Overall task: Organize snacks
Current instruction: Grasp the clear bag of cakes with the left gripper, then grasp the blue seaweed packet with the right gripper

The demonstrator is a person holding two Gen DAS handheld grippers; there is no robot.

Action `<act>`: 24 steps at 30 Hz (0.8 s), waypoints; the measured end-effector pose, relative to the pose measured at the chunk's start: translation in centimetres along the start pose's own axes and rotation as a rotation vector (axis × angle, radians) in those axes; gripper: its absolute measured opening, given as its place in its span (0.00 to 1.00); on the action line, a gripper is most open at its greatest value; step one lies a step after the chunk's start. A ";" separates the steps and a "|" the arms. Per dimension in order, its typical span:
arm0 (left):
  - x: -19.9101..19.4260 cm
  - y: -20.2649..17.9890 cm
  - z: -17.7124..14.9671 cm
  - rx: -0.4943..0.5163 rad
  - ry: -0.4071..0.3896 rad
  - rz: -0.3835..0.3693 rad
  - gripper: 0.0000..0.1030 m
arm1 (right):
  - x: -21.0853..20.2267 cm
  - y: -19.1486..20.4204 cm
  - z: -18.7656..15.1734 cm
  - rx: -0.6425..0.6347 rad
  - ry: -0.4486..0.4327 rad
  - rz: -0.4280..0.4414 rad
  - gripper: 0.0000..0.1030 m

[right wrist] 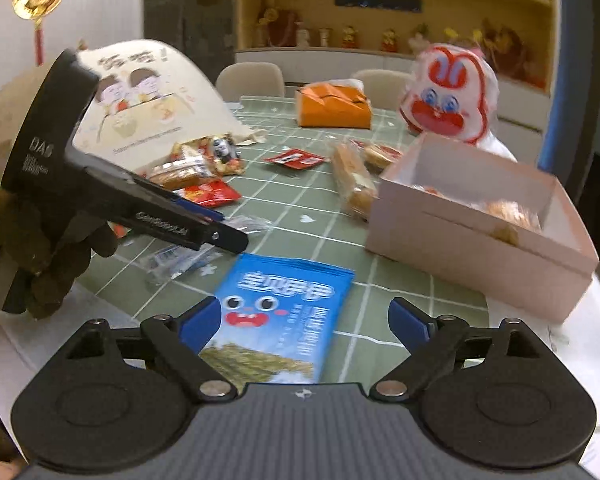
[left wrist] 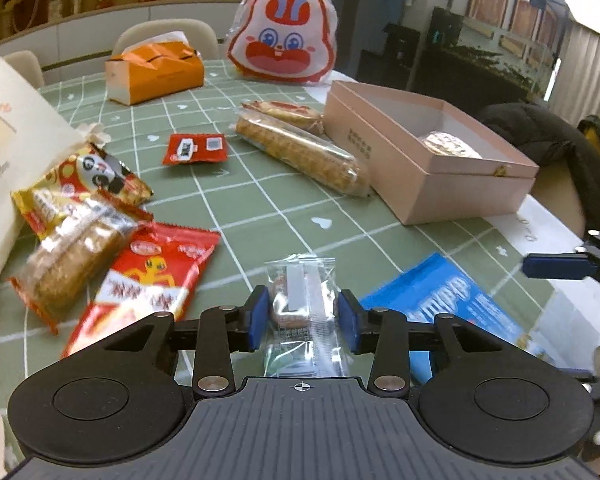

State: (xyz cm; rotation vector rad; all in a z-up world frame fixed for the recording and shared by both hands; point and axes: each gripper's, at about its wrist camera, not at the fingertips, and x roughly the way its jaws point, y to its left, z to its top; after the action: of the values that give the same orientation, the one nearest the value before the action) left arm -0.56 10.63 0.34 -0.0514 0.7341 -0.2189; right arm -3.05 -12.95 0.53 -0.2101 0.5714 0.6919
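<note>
Mostly undone: a few snacks lie in the pink box [left wrist: 428, 184]; the left gripper [left wrist: 303, 318] narrowly brackets a clear-wrapped snack [left wrist: 300, 300], the right gripper [right wrist: 304, 320] spreads wide over the blue packet [right wrist: 284, 308].

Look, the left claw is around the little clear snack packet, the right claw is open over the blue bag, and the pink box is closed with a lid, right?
Almost. The pink box is open, with snacks inside, as the right wrist view shows. The left claw is around the clear packet, and the right claw is open over the blue bag.
</note>
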 end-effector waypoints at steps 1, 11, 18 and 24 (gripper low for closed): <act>-0.3 -0.1 -0.3 0.004 -0.003 -0.001 0.41 | 0.1 0.4 0.0 -0.014 0.005 -0.002 0.89; -2.0 -2.6 -2.6 0.111 -0.022 0.035 0.40 | 1.8 0.1 -0.2 0.081 0.096 0.041 0.89; -1.8 -3.0 -2.7 0.107 -0.022 0.059 0.41 | 3.1 0.3 0.2 0.173 0.141 0.031 0.94; -2.0 -2.9 -2.8 0.109 -0.023 0.070 0.41 | 3.0 0.8 -0.2 0.123 0.127 0.009 0.97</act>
State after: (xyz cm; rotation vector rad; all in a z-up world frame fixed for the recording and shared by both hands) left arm -4.40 8.27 -0.09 0.0754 0.6988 -0.1914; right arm -1.81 -10.76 -1.38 -0.1377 0.7347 0.6527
